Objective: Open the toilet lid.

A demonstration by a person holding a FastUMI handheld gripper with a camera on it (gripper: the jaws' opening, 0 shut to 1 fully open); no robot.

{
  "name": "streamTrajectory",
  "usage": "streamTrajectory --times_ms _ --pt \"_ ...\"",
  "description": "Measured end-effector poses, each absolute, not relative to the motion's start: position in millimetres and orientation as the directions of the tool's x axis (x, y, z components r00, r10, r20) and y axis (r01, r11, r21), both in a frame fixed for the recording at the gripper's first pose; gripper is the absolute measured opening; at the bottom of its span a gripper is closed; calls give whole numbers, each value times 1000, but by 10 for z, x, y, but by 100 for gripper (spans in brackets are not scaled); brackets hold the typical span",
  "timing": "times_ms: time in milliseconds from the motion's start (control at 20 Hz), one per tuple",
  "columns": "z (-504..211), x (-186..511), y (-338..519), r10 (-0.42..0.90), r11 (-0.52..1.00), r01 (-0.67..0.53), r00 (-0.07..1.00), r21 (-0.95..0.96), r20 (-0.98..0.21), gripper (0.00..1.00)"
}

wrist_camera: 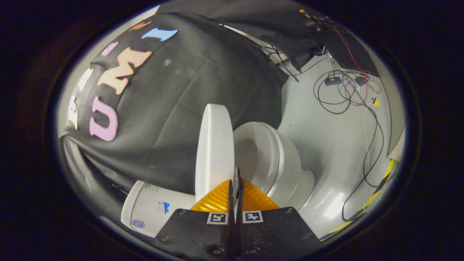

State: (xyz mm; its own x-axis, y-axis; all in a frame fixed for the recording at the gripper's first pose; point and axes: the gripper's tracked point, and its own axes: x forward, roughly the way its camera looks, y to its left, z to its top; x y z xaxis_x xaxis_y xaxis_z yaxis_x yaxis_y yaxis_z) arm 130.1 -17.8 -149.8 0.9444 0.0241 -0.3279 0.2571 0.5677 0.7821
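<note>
The tank point(152, 208) at the back of the toilet carries a few small stickers, one near its top edge, one with a blue mark in the middle and a round one lower down; none of their writing is large enough to read. On the claw point(236, 181) itself sit two small square black-and-white marker tags, one on each side of the slit between the fingers.

The claw is clenched, its two fingers pressed flat together with nothing between them. Their tips sit just at the lower edge of the toilet lid point(214, 152); whether they touch it I cannot tell.

The lid stands raised, up on edge and clear of the seat, close in front of the tank. Beside it the bowl point(270, 157) is open, its white seat and hollow in plain sight just beyond the fingertips.

The toilet stands on a pale grey floor point(337, 145). Black and red cables point(342, 94) lie in loose loops across it, well apart from the bowl, and a strip of yellow and black tape point(380, 185) runs along the floor's far side. Black cloth point(188, 90) hangs behind the toilet as the wall.
</note>
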Motion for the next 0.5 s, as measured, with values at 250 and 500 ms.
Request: streamTrajectory --times_ms 250,500 --pt "-1267 1277 -95 19 626 242 945 741 -325 1" --pt "-1054 1245 35 4 655 232 950 719 -311 1"
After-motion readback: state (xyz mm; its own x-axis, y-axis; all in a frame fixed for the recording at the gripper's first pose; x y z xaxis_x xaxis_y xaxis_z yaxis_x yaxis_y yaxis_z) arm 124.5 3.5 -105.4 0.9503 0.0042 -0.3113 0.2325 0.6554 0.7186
